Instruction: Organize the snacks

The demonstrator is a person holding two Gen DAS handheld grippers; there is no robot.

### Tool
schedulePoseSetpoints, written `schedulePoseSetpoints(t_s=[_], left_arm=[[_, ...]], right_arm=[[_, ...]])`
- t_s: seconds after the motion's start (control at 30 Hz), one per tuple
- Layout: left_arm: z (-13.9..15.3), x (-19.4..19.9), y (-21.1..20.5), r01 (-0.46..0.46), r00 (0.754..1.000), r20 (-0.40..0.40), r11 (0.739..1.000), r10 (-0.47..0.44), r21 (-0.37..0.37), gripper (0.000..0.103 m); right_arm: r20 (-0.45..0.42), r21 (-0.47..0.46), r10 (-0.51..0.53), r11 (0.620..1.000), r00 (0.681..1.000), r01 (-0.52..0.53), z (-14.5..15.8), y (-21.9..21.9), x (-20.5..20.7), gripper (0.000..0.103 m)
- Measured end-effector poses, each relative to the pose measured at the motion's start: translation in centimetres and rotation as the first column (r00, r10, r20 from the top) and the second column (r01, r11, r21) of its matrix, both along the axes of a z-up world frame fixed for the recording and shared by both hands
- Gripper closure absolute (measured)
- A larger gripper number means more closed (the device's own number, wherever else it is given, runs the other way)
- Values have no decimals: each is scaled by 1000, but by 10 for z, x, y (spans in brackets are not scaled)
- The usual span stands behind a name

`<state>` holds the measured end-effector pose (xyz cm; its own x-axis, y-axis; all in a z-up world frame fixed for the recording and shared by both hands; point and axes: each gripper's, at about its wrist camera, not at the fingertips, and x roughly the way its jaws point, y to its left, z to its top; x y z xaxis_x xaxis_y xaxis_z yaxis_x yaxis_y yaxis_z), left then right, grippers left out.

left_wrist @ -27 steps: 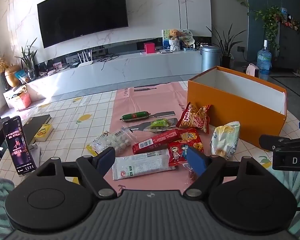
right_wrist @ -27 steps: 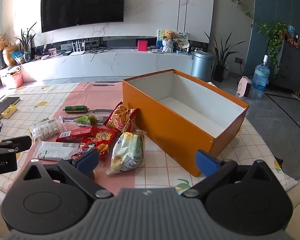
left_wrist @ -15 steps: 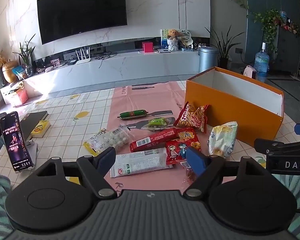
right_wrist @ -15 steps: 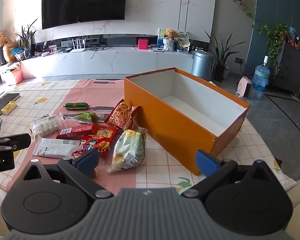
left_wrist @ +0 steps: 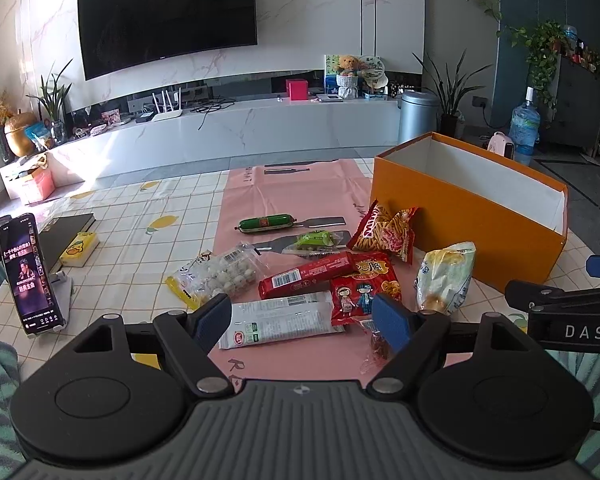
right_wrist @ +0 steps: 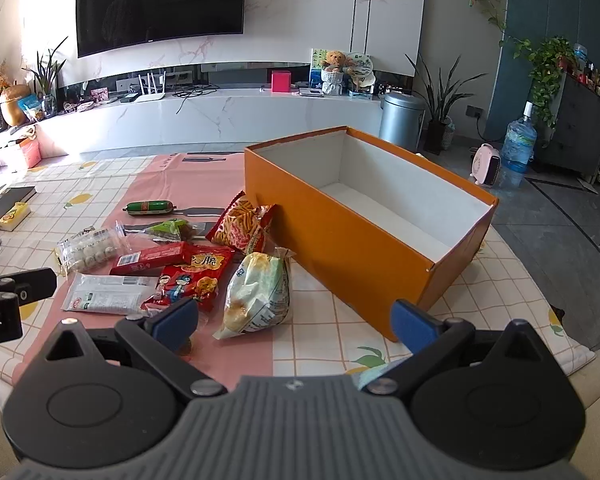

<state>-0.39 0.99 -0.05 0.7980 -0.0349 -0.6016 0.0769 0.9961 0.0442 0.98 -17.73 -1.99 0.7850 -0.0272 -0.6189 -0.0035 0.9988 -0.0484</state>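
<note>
Several snack packs lie on the pink mat left of an empty orange box (right_wrist: 352, 236) (left_wrist: 460, 216). Among them are a pale green puffed bag (right_wrist: 260, 292) (left_wrist: 444, 276), a red cartoon pack (right_wrist: 188, 280) (left_wrist: 364, 286), a white wrapper (left_wrist: 276, 318) (right_wrist: 104, 298), a long red bar (left_wrist: 308, 274), a clear pack of white balls (left_wrist: 220, 272), an orange-red chip bag (right_wrist: 242, 228) and a green sausage (left_wrist: 266, 224). My left gripper (left_wrist: 302, 318) hangs open above the white wrapper and holds nothing. My right gripper (right_wrist: 294, 320) is open over the table near the puffed bag and the box's near corner, empty.
A phone on a stand (left_wrist: 30, 276), a dark book (left_wrist: 66, 236) and a yellow box (left_wrist: 78, 248) sit at the table's left. The checked tablecloth ends close on the right (right_wrist: 556, 332). A TV wall and low cabinet stand behind.
Both views have shifted slightly, with the snacks and box sitting a little lower and nearer in the frames. Nothing on the table has moved, and both grippers stay open.
</note>
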Motion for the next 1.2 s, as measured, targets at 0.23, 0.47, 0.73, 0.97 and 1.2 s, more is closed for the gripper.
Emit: schedulePoseSetpoints(t_s=[0.23, 0.47, 0.73, 0.97, 1.2], left_arm=[[-1, 1, 0, -7, 1000, -8, 1000, 7, -10, 9], [-2, 2, 1, -6, 1000, -15, 1000, 6, -16, 9], [-3, 3, 2, -10, 1000, -20, 1000, 10, -19, 9], [-4, 3, 2, -9, 1000, -24, 1000, 9, -21, 9], [-4, 3, 2, -9, 1000, -24, 1000, 8, -22, 9]], right_arm=[[7, -10, 1, 1000, 1000, -1, 2, 2, 2, 4], [-7, 5, -23, 1000, 1000, 23, -1, -2, 3, 4], [-13, 11, -28, 1000, 1000, 28, -1, -1, 4, 4], [-20, 17, -34, 999, 999, 34, -1, -4, 5, 4], [-25, 18, -38, 999, 999, 38, -2, -4, 5, 4]])
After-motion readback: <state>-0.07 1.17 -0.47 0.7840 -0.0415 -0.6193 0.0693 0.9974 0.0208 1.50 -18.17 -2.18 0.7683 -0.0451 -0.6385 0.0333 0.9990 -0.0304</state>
